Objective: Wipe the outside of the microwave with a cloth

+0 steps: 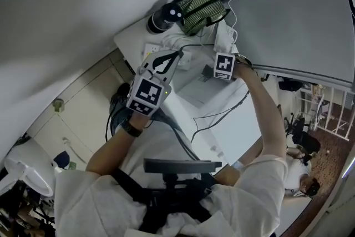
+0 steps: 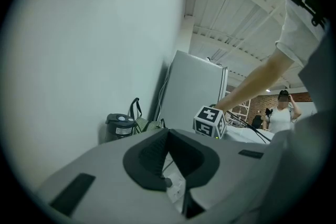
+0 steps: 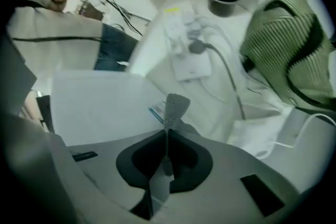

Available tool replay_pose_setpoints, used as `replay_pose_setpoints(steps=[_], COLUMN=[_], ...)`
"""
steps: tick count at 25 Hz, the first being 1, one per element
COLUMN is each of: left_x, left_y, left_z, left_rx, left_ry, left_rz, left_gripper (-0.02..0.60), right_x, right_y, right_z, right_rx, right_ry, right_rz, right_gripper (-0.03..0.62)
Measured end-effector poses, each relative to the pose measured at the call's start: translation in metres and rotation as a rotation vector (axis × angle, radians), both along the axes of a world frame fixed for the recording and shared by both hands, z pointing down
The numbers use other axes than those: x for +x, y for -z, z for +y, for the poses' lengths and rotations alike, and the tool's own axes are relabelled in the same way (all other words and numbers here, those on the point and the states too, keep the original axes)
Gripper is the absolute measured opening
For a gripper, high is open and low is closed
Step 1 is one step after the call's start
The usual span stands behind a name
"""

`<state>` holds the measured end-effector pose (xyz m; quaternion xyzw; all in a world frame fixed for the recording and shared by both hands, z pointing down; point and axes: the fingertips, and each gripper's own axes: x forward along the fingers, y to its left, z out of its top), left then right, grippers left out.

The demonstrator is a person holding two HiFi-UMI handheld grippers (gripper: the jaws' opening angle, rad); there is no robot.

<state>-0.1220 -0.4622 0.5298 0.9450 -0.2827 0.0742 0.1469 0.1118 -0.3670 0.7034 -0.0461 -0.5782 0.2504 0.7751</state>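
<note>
My right gripper (image 3: 167, 136) is shut on a small grey cloth (image 3: 175, 105), whose end sticks up past the jaws. It hovers over the flat white top of the microwave (image 3: 100, 107), near its back edge. In the head view the right gripper (image 1: 223, 44) reaches toward the wall, above the white microwave (image 1: 222, 111). My left gripper (image 1: 176, 55) is held up beside it on the left, shut with nothing in it. From the left gripper (image 2: 169, 132) view, its jaws meet and the right gripper's marker cube (image 2: 210, 122) shows ahead.
On a white shelf (image 1: 133, 36) by the wall stand a black flask (image 1: 165, 16), a green striped bag (image 1: 202, 8) and a white power strip (image 3: 184, 44) with cables. A grey fridge (image 1: 299, 25) stands at the right. Crumpled white material (image 3: 262, 123) lies by the bag. People stand in the background.
</note>
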Motion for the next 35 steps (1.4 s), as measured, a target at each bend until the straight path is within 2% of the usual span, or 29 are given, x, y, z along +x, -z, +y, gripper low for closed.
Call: replay_pose_setpoints(steps=[3,5,10,12,13,14,17,20,24,27,29,32,35], left_x=[-0.004,-0.009,-0.018,-0.018,-0.017,-0.015,-0.007,-0.002,-0.005,-0.007,-0.007,-0.006,-0.009], left_y=[-0.003,-0.006,-0.008,-0.006,-0.006,-0.006,-0.006,-0.005,-0.01,-0.016,-0.017,-0.017,-0.022], left_z=[-0.003,-0.008,-0.018,-0.019,-0.018,-0.017,-0.01,-0.003,0.0,-0.001,-0.002,-0.004,-0.005], left_rx=[-0.009,-0.015,-0.012,-0.011,-0.011,-0.011,-0.016,-0.018,-0.021,-0.032,-0.036,-0.032,-0.037], left_ry=[0.012,0.028,0.062,0.066,0.063,0.057,0.041,0.033,0.037,0.051,0.059,0.071,0.091], left_rz=[-0.003,-0.007,-0.017,-0.017,-0.016,-0.016,-0.014,-0.015,-0.023,-0.029,-0.031,-0.031,-0.028], left_gripper=[0.032,0.032,0.032,0.032,0.032,0.032,0.032,0.032,0.032,0.032,0.032,0.032,0.032], right_x=[-0.086,-0.129,-0.187,-0.205,-0.207,-0.201,-0.157,-0.111,-0.044,0.014,0.052,0.098,0.14], right_y=[0.018,0.037,0.076,0.083,0.078,0.065,0.006,-0.03,-0.052,-0.041,-0.03,-0.024,0.0], right_z=[0.044,0.062,0.089,0.086,0.083,0.08,0.068,0.052,0.023,-0.002,-0.02,-0.055,-0.08], right_rx=[-0.214,-0.33,-0.514,-0.529,-0.503,-0.453,-0.284,-0.171,-0.041,0.044,0.076,0.158,0.244], right_ry=[-0.132,-0.208,-0.301,-0.37,-0.381,-0.366,-0.231,-0.098,0.058,0.157,0.168,0.131,0.089], right_rz=[-0.312,-0.455,-0.645,-0.716,-0.711,-0.667,-0.397,-0.184,0.025,0.197,0.293,0.37,0.541], right_gripper=[0.015,0.015,0.015,0.015,0.015,0.015,0.015,0.015,0.015,0.015,0.015,0.015,0.015])
